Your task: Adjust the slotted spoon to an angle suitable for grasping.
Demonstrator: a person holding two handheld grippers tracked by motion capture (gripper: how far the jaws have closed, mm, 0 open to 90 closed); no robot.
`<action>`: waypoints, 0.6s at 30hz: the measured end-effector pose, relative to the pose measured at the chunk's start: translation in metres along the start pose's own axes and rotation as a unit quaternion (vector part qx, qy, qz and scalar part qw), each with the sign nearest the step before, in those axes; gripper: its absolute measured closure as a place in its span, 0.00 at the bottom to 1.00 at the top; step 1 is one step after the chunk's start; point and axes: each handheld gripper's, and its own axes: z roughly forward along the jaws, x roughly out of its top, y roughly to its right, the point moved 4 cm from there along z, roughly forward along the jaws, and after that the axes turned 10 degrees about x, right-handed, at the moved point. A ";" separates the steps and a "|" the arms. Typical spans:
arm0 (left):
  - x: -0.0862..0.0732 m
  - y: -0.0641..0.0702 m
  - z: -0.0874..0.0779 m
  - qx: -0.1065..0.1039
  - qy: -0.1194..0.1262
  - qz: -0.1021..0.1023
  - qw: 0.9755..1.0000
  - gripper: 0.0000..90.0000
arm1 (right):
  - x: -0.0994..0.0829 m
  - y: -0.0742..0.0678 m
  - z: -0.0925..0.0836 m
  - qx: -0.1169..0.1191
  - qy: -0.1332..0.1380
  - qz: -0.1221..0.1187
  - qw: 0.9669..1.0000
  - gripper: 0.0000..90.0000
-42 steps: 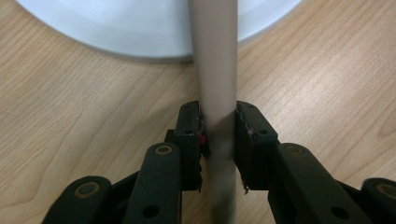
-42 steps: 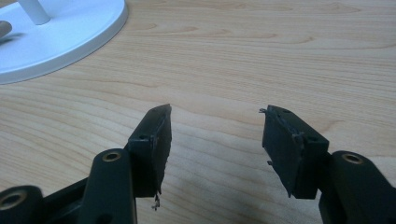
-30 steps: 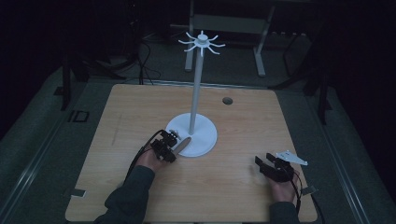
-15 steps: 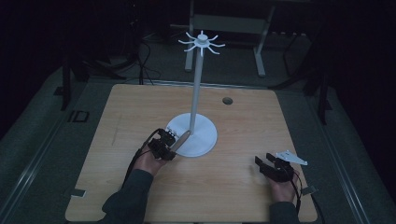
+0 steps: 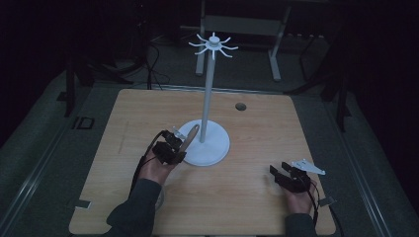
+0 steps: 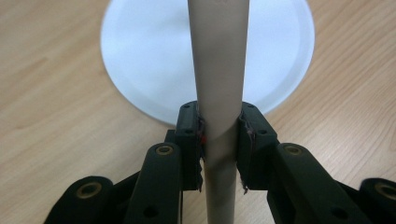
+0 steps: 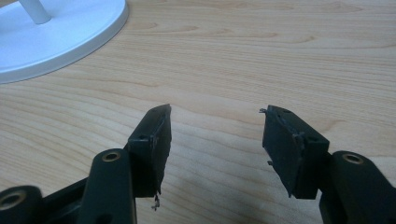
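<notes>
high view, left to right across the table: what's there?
Left tool shut on a beige stick → white stand → small hole in the table → right tool, open.

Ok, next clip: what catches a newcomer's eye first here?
A tall white hook-topped stand rises from a round base at the wooden table's centre. The left gripper is clamped on a beige wooden handle over that base, while the right gripper rests open near the table's right front.
</notes>
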 end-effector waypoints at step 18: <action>0.016 -0.001 -0.025 0.019 0.064 -0.017 0.998 0.81 | 0.000 0.000 0.000 0.001 -0.001 -0.001 1.000 0.46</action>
